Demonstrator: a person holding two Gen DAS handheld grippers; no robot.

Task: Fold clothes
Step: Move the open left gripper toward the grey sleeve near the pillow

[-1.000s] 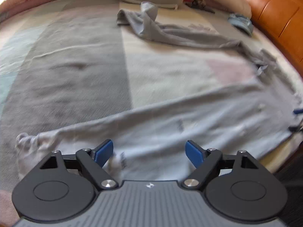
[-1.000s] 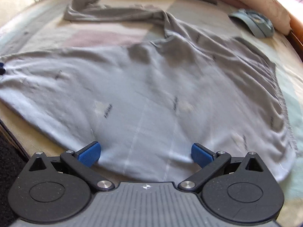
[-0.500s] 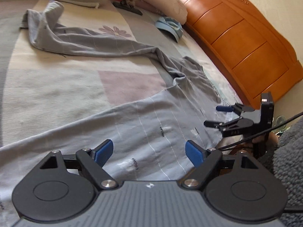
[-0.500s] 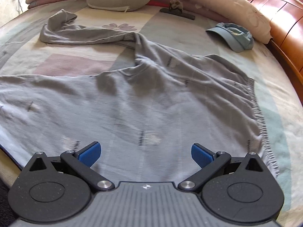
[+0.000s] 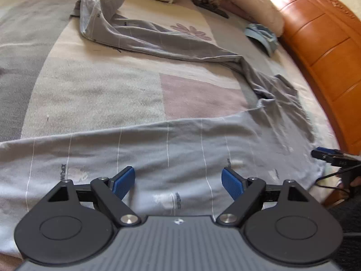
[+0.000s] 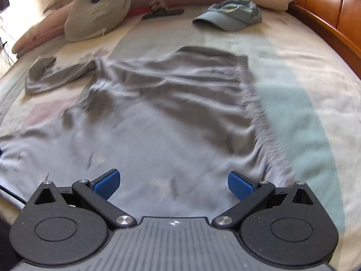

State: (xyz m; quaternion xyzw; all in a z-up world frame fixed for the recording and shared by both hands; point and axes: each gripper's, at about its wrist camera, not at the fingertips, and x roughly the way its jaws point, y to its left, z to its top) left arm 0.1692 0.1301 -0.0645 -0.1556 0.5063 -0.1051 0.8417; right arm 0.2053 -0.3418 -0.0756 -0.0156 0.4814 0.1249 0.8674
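One grey garment (image 5: 180,144) is spread over the patterned bedspread (image 5: 101,90), one long part trailing toward the pillows (image 6: 97,11). Its near edge lies just under and ahead of the left gripper (image 5: 178,180), whose blue pads are held wide apart with nothing between them. The right gripper (image 6: 173,184) is likewise spread wide above the garment's near hem. A blue cap (image 6: 227,15) is seen well beyond.

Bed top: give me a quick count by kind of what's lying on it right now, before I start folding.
Grey garment spread out, one leg trailing away: 1
Blue cap: 1
Grey cushion: 1
Long pink bolster pillow: 1
Small dark object by the pillows, too small to identify: 1
Total: 5
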